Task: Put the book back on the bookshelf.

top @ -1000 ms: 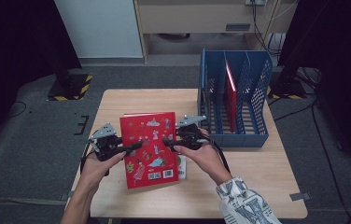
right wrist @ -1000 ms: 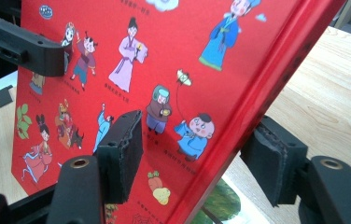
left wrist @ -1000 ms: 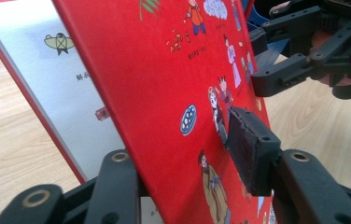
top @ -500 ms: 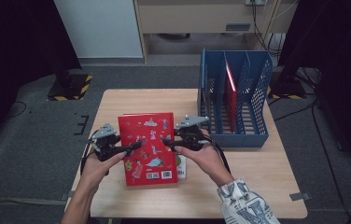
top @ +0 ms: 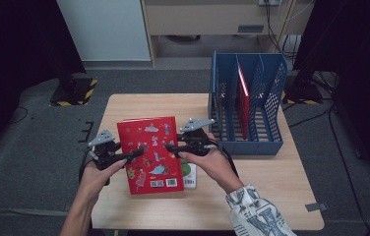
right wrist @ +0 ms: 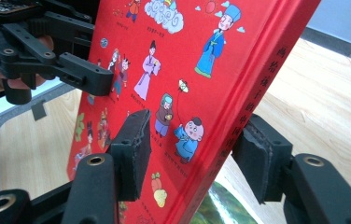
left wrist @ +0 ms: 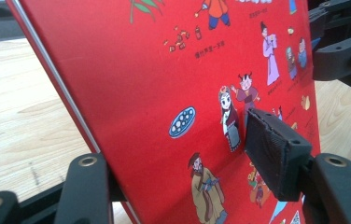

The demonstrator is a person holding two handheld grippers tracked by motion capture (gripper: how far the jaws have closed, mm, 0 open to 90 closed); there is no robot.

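Item: red hardcover picture book (top: 149, 153) with cartoon figures printed on the cover, at the near centre of the light wooden table (top: 291, 191).

Change: one second ago the book lies nearly flat on the table. Half a second ago its far edge begins to rise. Now it is tilted further, far edge higher, near edge low toward the person. In the high view its outline has shifted slightly toward the far side.

Left gripper (top: 133, 154): on the book's left edge. In the left gripper view one ribbed pad (left wrist: 276, 151) presses on the cover and the other jaw sits behind the page edge, so the jaws pinch the book.

Right gripper (top: 170, 146): on the book's right edge, at the spine. In the right gripper view both foam pads (right wrist: 134, 147) close on cover and spine, pinching the book.

Also present: a thin green-covered booklet (top: 189, 173) lying flat under the book's near right corner; a blue perforated plastic file rack (top: 264, 103) at the far right of the table, with another red book (top: 242, 98) standing upright in one of its slots.

Assessment: the lift is under way and both grips look secure. The book appears to be turning toward upright, the pose needed to slide it into an open slot of the rack. Remaining, by judgement: finish raising it, carry it right, and align it with a free slot. The booklet beneath seems not to be coming up with it.
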